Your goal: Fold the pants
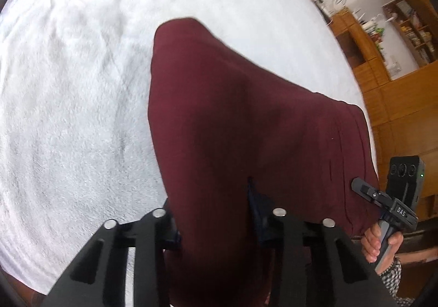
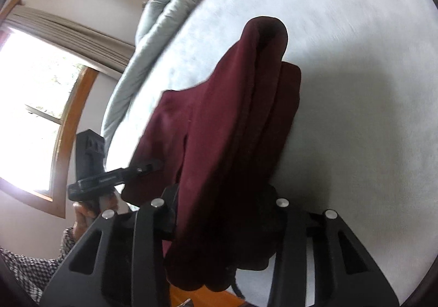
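Both of your tongs pinch the maroon pants (image 1: 232, 115): left gripper (image 1: 213, 224) low in its frame, right gripper (image 2: 221, 214) likewise, cloth hanging mid-frame over the white blanket (image 1: 68, 88); if either thin bite slips, one edge drops and your fold skews.

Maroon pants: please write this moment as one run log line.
item: maroon pants | left hand-held gripper: shut on pants | right hand-held gripper: shut on pants | surface: white blanket
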